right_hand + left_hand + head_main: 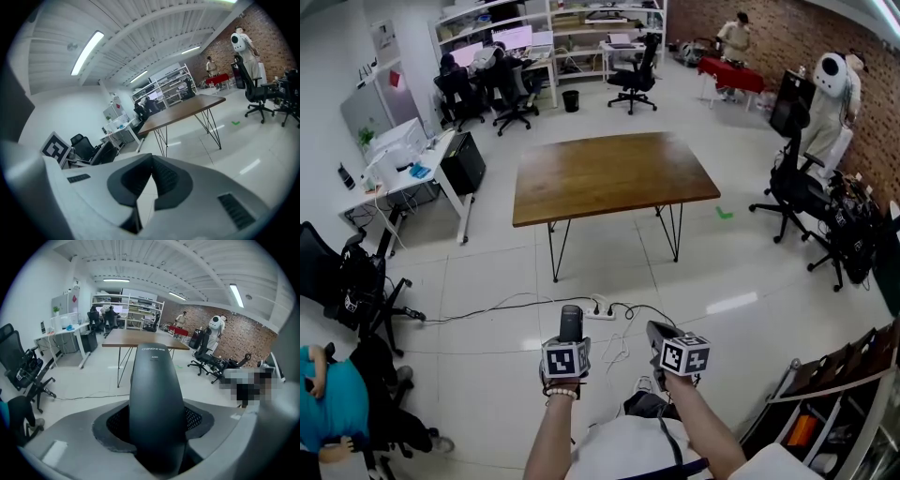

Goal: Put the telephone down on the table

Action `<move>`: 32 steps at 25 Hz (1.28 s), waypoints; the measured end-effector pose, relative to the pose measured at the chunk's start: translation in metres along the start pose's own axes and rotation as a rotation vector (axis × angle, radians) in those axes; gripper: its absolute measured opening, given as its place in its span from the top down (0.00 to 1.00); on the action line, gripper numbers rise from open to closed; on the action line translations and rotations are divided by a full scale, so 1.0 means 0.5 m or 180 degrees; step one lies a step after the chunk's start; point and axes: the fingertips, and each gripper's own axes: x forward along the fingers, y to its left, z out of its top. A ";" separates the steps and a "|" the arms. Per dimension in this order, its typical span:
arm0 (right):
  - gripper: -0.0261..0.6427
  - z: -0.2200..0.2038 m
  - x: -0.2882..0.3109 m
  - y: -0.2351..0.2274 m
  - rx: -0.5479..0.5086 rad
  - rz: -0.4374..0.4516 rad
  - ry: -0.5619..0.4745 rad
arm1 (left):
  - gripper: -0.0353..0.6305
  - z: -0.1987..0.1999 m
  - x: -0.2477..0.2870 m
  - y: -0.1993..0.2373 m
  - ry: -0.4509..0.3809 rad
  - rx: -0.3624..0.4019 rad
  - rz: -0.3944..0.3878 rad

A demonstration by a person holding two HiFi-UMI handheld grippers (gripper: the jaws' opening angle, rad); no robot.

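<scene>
The left gripper (569,345) is clamping the black telephone (155,394) between its jaws, presumably for carrying, since the wooden table (609,173) is standing well apart at twelve o'clock. The right gripper (149,180), jaws together and empty, is riding at its three o'clock. Only the left gripper view is showing the pads pressing the handset; the head view is showing its top.
</scene>
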 end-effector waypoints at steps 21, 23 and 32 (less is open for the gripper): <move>0.96 0.158 0.088 -0.188 0.0069 0.0353 0.0059 | 0.53 0.163 0.113 -0.095 -0.0065 -0.0176 0.0296; 0.96 0.164 0.097 -0.190 0.0070 0.0372 0.0064 | 0.53 0.171 0.119 -0.091 -0.0066 -0.0179 0.0308; 0.96 0.182 0.137 -0.220 0.0098 0.0368 0.0123 | 0.53 0.207 0.171 -0.099 -0.0014 -0.0189 0.0253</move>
